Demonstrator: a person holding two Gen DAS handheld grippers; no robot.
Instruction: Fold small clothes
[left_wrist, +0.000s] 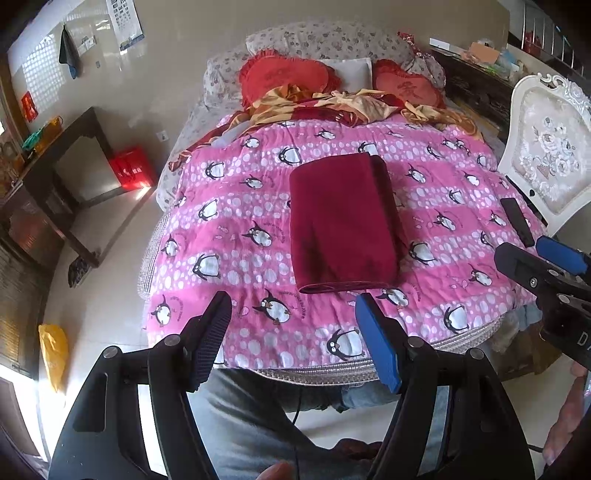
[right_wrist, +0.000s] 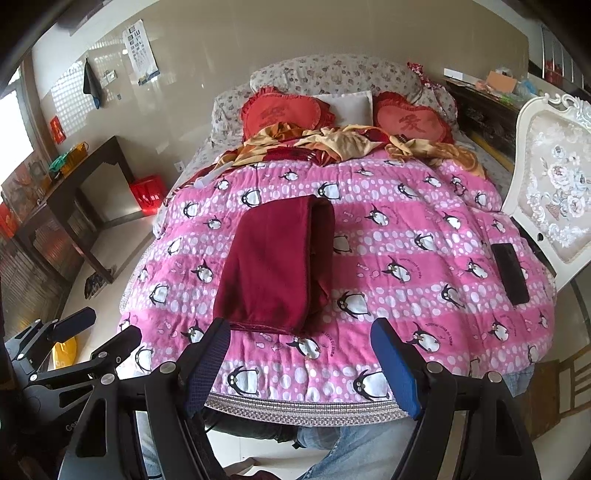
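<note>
A dark red garment (left_wrist: 341, 221) lies folded into a long rectangle on the pink penguin quilt (left_wrist: 229, 229); it also shows in the right wrist view (right_wrist: 275, 262). My left gripper (left_wrist: 295, 306) is open and empty, held above the near edge of the bed, just short of the garment's near end. My right gripper (right_wrist: 301, 332) is open and empty, also just short of the garment's near end. The right gripper shows at the right edge of the left wrist view (left_wrist: 532, 251). The left gripper shows at the lower left of the right wrist view (right_wrist: 99, 328).
A black phone (right_wrist: 511, 273) lies on the quilt at the right. A white ornate chair (right_wrist: 554, 184) stands right of the bed. Red heart pillows (right_wrist: 284, 114) and crumpled yellow-red bedding (right_wrist: 343, 144) lie at the head. A dark desk (right_wrist: 81, 192) and red bag (right_wrist: 147, 194) stand left.
</note>
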